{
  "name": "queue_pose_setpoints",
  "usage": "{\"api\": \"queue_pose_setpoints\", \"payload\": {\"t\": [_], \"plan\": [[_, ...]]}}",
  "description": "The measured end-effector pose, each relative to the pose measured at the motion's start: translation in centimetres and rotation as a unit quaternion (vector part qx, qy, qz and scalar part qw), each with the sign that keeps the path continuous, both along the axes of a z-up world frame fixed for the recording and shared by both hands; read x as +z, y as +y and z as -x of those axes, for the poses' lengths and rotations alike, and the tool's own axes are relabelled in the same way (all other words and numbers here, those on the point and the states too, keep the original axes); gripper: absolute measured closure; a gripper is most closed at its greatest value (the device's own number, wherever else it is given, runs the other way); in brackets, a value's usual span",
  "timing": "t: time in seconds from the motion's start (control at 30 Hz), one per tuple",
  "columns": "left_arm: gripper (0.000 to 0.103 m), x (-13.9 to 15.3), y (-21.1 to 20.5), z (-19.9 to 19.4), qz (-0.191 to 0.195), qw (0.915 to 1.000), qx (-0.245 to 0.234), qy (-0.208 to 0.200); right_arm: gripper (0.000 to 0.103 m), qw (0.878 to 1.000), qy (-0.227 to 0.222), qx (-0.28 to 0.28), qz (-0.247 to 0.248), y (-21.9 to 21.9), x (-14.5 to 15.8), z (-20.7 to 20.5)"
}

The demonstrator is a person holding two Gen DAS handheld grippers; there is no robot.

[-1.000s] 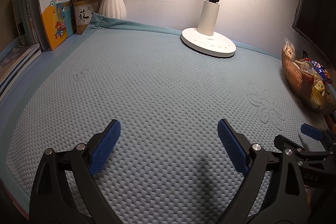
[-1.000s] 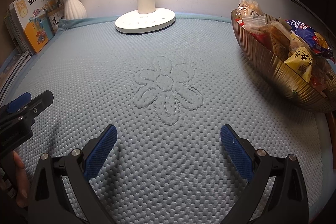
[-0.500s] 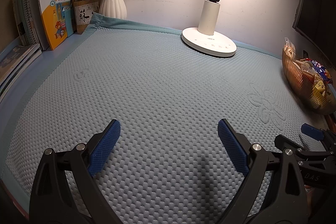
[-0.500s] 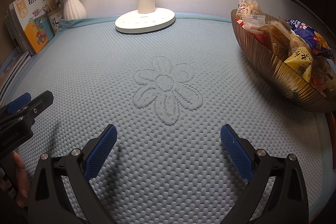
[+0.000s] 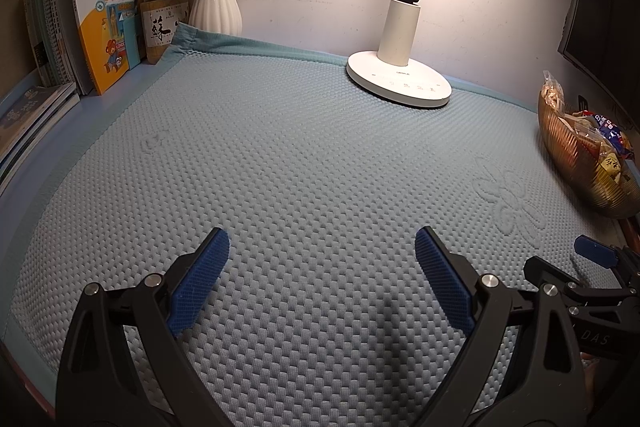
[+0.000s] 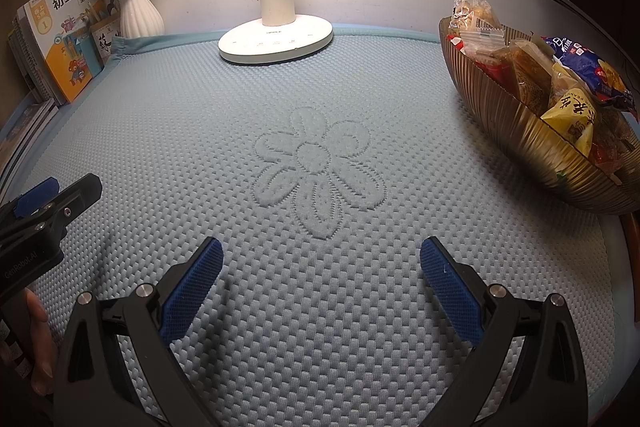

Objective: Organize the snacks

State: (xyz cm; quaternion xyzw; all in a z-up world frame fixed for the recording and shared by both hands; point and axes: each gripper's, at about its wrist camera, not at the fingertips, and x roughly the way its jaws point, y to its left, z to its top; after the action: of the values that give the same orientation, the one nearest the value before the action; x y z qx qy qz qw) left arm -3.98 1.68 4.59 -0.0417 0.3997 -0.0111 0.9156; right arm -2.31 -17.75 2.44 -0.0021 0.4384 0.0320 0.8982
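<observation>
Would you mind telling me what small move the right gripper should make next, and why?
Probably none beyond easing back: the right gripper and left gripper are both open and empty over the bare blue mat, and every snack packet in view already sits in the gold bowl. If anything, I would drift right toward the bowl to check the pile.

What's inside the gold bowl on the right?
The gold bowl holds piled snack packets: a yellow packet, a blue bag and clear-wrapped pieces. Whatever lies beneath the pile is covered.

Packaged snacks [image 6: 560, 75] heaped in amber bowl [image 6: 516, 131], seemingly full
</observation>
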Motion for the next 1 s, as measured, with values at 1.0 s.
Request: {"api": "queue_pose_setpoints", "payload": {"t": [1.0], "plan": [[0.003,-2.2,-0.8,-1.5,-0.057,0.9927,0.024,0.103,0.005,0.997,0.067,0.018,0.026,0.3,-1.2,-1.8]]}}
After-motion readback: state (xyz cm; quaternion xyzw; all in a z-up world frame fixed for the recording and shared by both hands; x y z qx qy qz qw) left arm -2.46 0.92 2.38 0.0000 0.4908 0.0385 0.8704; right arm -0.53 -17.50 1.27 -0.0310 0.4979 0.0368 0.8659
